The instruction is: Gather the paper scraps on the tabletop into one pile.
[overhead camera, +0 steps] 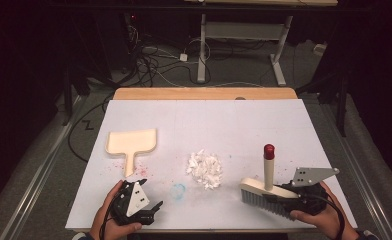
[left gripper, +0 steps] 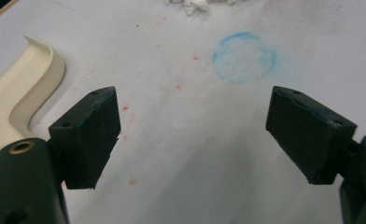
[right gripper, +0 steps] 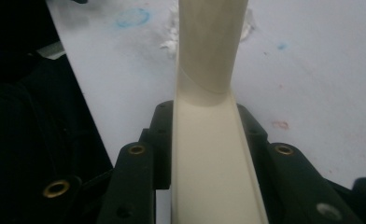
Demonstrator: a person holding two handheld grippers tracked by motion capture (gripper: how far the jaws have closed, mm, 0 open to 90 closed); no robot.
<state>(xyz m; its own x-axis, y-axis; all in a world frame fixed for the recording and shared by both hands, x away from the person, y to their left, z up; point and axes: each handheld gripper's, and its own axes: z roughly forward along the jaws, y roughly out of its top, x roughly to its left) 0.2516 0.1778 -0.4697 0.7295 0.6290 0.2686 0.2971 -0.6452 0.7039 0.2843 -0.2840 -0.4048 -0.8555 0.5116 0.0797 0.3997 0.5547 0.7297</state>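
The right tongs (overhead camera: 284, 196) sit near the worktop's (overhead camera: 244, 125) near right corner, clenched on the cream head of a brush (overhead camera: 264, 192). In the right gripper view the 2 black jaws press against both sides of the brush (right gripper: 209, 154) head, and its handle runs up and away from the camera. From the high view the brush stands with its grey bristles down toward the worktop and its cream handle upright, topped by a red cap (overhead camera: 269, 151).

The left tongs (overhead camera: 151, 210) rest by the near edge, toward the left corner, released: in the left gripper view the 2 jaws stand wide apart with bare white worktop (left gripper: 190, 154) between them.

A pile of white paper scraps (overhead camera: 204, 169) lies near the middle of the worktop, between the 2 tongs and a little farther from the near edge. A cream dustpan (overhead camera: 131, 142) lies flat toward the left edge, its handle pointing at the near edge, just beyond the left tongs. A faint blue ring (overhead camera: 178, 190) marks the surface near the scraps, with red specks (overhead camera: 141, 171) around the dustpan handle.
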